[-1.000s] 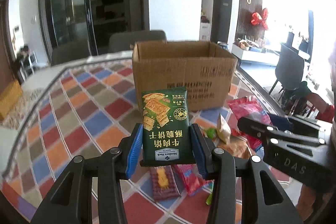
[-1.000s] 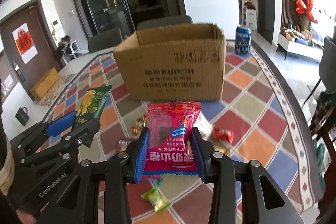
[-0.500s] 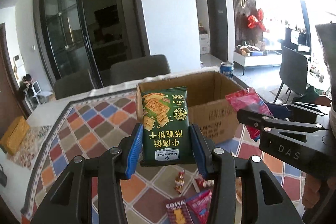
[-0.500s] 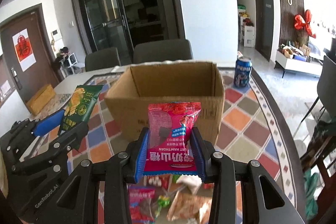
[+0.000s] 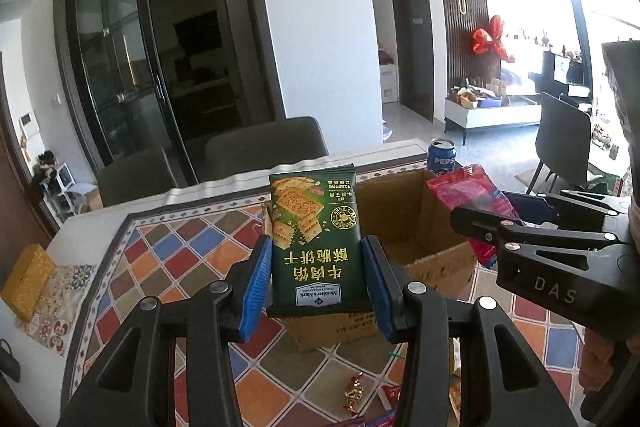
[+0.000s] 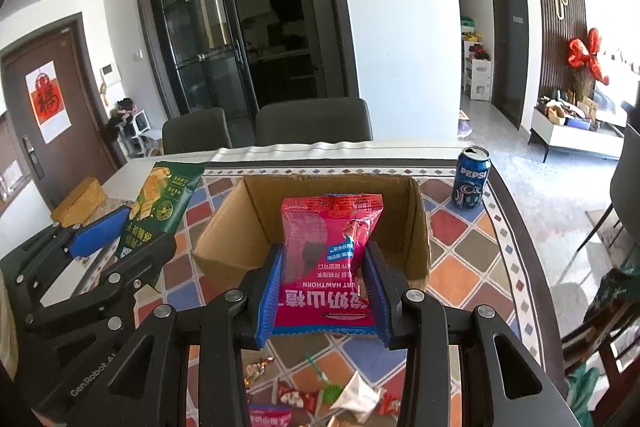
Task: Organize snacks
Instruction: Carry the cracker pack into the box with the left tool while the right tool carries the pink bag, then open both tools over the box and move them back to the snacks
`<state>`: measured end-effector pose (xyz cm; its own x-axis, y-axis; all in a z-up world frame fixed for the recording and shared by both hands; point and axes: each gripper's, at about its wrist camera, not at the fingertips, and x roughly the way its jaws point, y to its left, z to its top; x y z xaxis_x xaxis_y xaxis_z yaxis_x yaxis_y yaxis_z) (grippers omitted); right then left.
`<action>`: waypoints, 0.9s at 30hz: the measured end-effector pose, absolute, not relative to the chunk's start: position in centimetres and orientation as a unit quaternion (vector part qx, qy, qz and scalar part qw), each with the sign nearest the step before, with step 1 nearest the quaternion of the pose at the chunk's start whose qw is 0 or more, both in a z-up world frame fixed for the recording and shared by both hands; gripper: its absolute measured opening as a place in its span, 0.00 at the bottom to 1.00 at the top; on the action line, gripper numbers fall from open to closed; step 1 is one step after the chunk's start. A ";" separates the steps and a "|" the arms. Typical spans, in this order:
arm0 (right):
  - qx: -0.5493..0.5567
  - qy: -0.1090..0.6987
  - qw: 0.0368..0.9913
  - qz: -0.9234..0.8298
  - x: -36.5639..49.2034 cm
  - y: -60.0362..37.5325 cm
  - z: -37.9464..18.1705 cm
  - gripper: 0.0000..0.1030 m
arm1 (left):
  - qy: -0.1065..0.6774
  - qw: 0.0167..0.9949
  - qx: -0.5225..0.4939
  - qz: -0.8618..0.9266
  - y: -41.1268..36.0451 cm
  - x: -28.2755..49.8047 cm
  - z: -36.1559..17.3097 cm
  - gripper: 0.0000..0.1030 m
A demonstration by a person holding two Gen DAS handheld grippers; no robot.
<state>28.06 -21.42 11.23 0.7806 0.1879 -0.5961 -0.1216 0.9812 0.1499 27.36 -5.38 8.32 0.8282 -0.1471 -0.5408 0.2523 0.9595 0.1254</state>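
Left claw (image 5: 318,281) pinches the green cracker packet (image 5: 316,239), right claw (image 6: 326,293) the pink hawthorn packet (image 6: 328,259), over the open cardboard box (image 6: 420,227) rim.

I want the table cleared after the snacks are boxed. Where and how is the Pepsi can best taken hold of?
Grip the Pepsi can around the middle of its round wall, coming in level from the near, open side. It stands upright and alone on the table, apart from the cardboard box. Its top looks open, so keeping it upright seems wise.
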 end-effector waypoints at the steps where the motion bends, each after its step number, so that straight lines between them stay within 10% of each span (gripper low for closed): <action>1: 0.053 0.324 0.941 0.083 28.5 -21.5 11.2 0.39 | 0.281 0.949 0.092 -0.108 -5.4 28.1 8.3 0.43; 22: 0.031 0.382 0.921 0.071 35.9 -21.8 9.3 0.39 | 0.391 0.910 0.056 -0.128 -5.6 37.4 5.0 0.44; 27: 0.031 0.394 0.917 0.059 36.4 -22.1 8.7 0.47 | 0.385 0.913 0.061 -0.117 -5.7 37.1 5.2 0.58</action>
